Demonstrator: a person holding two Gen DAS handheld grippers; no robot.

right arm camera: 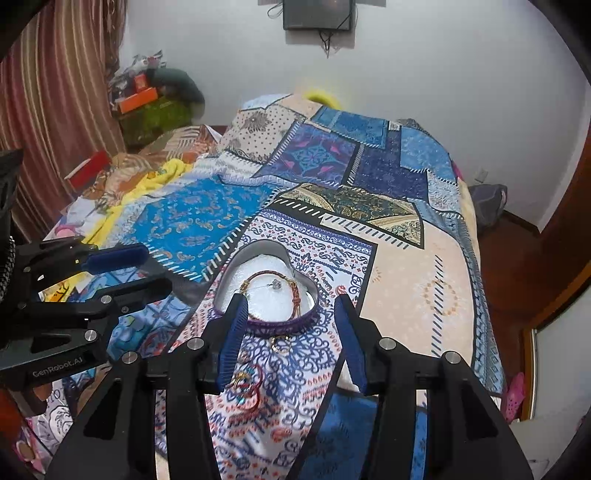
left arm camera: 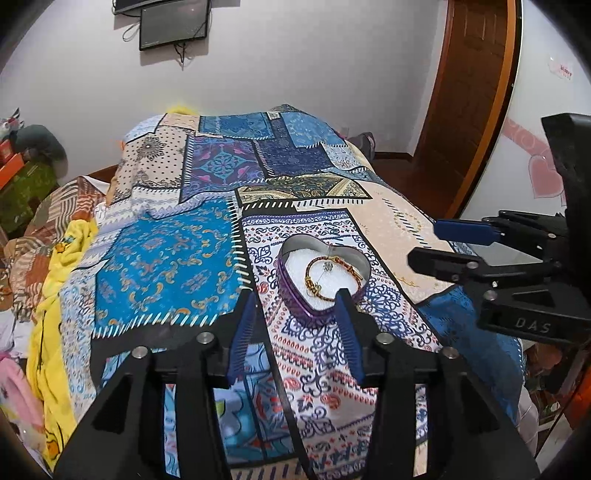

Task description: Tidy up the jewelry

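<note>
A purple heart-shaped tin (left arm camera: 295, 306) (right arm camera: 275, 325) with white padding sits on the patterned bedspread. A gold and red bracelet (left arm camera: 314, 273) (right arm camera: 291, 291) and a small silver pin (left arm camera: 327, 266) (right arm camera: 275, 283) lie inside it. In the right wrist view a gold ring (right arm camera: 280, 345) and a red and gold bracelet (right arm camera: 245, 384) lie on the cloth just in front of the tin. My left gripper (left arm camera: 297, 295) is open and empty, just short of the tin. My right gripper (right arm camera: 290, 301) is open and empty above the loose pieces, its fingertips (right arm camera: 238, 306) at the tin's near rim.
The bedspread (left arm camera: 166, 258) covers the bed; a yellow blanket (left arm camera: 51, 295) and clutter lie along its left side. A wooden door (left arm camera: 469, 92) stands at the right. Boxes (right arm camera: 147, 103) are stacked at the back left by a striped curtain (right arm camera: 55, 92). A screen (right arm camera: 317, 14) hangs on the wall.
</note>
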